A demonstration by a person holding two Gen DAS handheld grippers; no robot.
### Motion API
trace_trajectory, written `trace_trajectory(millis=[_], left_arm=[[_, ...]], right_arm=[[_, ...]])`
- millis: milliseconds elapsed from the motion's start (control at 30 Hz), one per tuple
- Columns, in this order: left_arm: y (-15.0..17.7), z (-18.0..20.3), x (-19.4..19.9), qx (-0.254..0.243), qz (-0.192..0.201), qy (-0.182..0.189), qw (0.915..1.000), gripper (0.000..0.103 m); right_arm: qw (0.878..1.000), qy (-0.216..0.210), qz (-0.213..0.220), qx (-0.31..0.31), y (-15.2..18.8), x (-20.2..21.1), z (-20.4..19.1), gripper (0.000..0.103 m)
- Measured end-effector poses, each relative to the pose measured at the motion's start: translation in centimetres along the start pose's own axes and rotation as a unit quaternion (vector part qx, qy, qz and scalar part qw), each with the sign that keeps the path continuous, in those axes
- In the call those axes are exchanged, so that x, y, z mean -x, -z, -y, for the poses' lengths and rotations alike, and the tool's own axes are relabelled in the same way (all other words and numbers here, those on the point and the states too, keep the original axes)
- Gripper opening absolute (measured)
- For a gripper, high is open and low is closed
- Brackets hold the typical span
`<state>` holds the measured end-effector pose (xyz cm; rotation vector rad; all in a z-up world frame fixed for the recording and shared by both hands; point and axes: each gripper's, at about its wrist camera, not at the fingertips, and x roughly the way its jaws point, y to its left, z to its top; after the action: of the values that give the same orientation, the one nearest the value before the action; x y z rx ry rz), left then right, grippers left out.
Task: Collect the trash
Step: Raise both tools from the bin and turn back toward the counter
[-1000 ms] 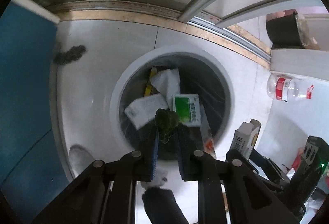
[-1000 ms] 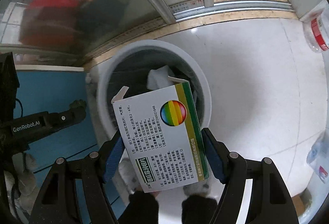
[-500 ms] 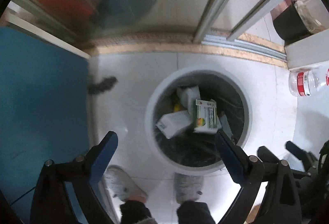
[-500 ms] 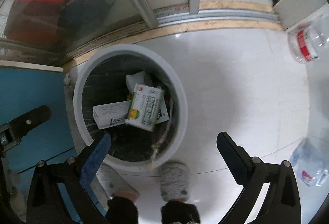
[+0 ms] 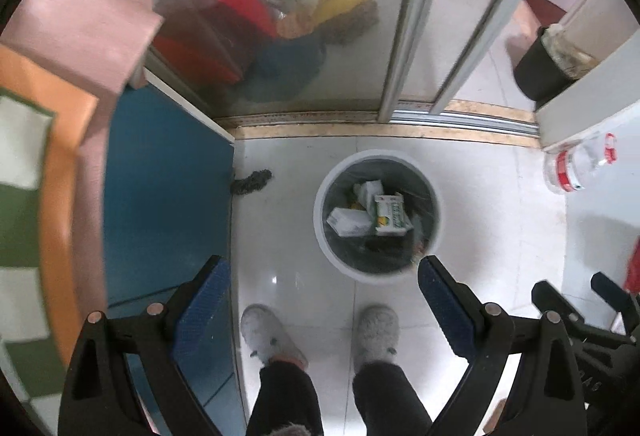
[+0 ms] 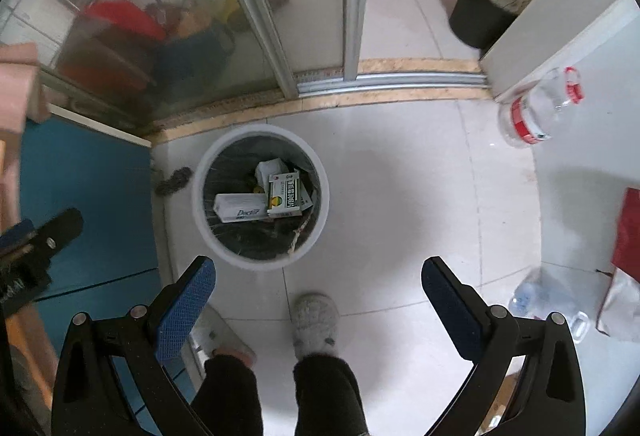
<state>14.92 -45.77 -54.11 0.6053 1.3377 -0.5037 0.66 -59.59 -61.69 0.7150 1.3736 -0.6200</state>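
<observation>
A round white trash bin (image 5: 437, 232) with a dark liner stands on the tiled floor; it also shows in the right wrist view (image 6: 198, 211). Inside lie a green and white medicine box (image 5: 391, 215) (image 6: 285, 195), a white Dove box (image 5: 348, 222) (image 6: 239, 207) and crumpled white paper (image 5: 368, 189). My left gripper (image 5: 320, 290) is open and empty, high above the floor in front of the bin. My right gripper (image 6: 318, 290) is open and empty, also high above it.
The person's grey slippers (image 5: 378, 330) stand just before the bin. A blue panel (image 5: 168, 195) is at the left, a sliding glass door (image 5: 416, 15) behind. Clear plastic bottles (image 6: 536, 111) lie at the right, a black bucket (image 6: 484, 11) beyond. A dark clump (image 5: 252, 181) lies on the floor.
Both grippers opened and dropped their loads into the bin: the left a dark green scrap, the right the medicine box. Both have since risen well above the bin.
</observation>
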Motion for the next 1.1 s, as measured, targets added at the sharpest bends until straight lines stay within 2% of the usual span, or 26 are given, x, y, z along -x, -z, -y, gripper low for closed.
trace_trajectory(millis=[67, 100, 133, 233, 267, 300, 367, 400, 433, 467, 500, 633, 867, 1000, 1100], left_arm=[[0.6, 0.2, 3.1, -0.001, 0.007, 0.004, 1.0, 0.096], [0.9, 0.3, 4.6, -0.001, 0.011, 0.005, 0.9999, 0.096], [1.2, 0.4, 6.3, -0.001, 0.016, 0.006, 0.9999, 0.096], [2.1, 0.3, 11.7, 0.006, 0.03, 0.021, 0.9993, 0.096], [2.3, 0.2, 13.1, 0.007, 0.034, 0.022, 0.9991, 0.096], [2.5, 0.1, 14.5, 0.008, 0.038, 0.025, 0.9989, 0.096], [2.9, -0.2, 17.6, 0.012, 0.049, 0.032, 0.9982, 0.096], [3.1, -0.4, 19.0, 0.013, 0.054, 0.033, 0.9979, 0.096], [3.3, -0.6, 20.3, 0.015, 0.059, 0.036, 0.9975, 0.096], [3.4, -0.8, 21.3, 0.017, 0.064, 0.039, 0.9971, 0.096], [3.5, -1.0, 22.5, 0.019, 0.069, 0.039, 0.9967, 0.096], [3.9, -2.3, 25.9, 0.034, 0.088, 0.047, 0.9944, 0.096], [3.9, -5.4, 28.6, 0.059, 0.106, 0.049, 0.9913, 0.096], [3.5, -9.5, 30.2, 0.094, 0.122, 0.041, 0.9873, 0.096], [3.6, -14.8, 31.1, 0.14, 0.134, 0.026, 0.9808, 0.096]], right_arm=[[1.0, 0.001, 0.011, 0.0, 0.5, 3.8, 0.4, 0.103], [1.0, 0.005, 0.024, 0.0, 1.1, 8.0, 0.8, 0.103], [1.0, 0.005, 0.024, 0.0, 1.1, 8.0, 0.8, 0.103], [0.999, 0.013, 0.043, 0.002, 1.8, 13.9, 1.3, 0.103], [0.999, 0.009, 0.05, 0.004, 2.2, 17.4, 1.5, 0.103], [0.999, 0.009, 0.05, 0.004, 2.2, 17.4, 1.5, 0.103], [0.998, 0.008, 0.068, 0.012, 2.9, 22.5, 1.5, 0.103], [0.997, 0.007, 0.075, 0.015, 3.2, 24.2, 1.5, 0.103], [0.997, 0.007, 0.075, 0.015, 3.2, 24.2, 1.5, 0.103], [0.996, 0.003, 0.083, 0.018, 3.5, 27.0, 1.4, 0.103], [0.996, 0.003, 0.083, 0.018, 3.5, 27.0, 1.4, 0.103], [0.995, -0.004, 0.099, 0.025, 4.6, 32.4, 0.8, 0.103], [0.994, -0.022, 0.103, 0.032, 4.7, 35.3, -0.9, 0.103], [0.993, -0.044, 0.107, 0.036, 3.5, 36.7, -3.8, 0.103], [0.991, -0.063, 0.108, 0.055, 2.2, 37.5, -7.6, 0.103]])
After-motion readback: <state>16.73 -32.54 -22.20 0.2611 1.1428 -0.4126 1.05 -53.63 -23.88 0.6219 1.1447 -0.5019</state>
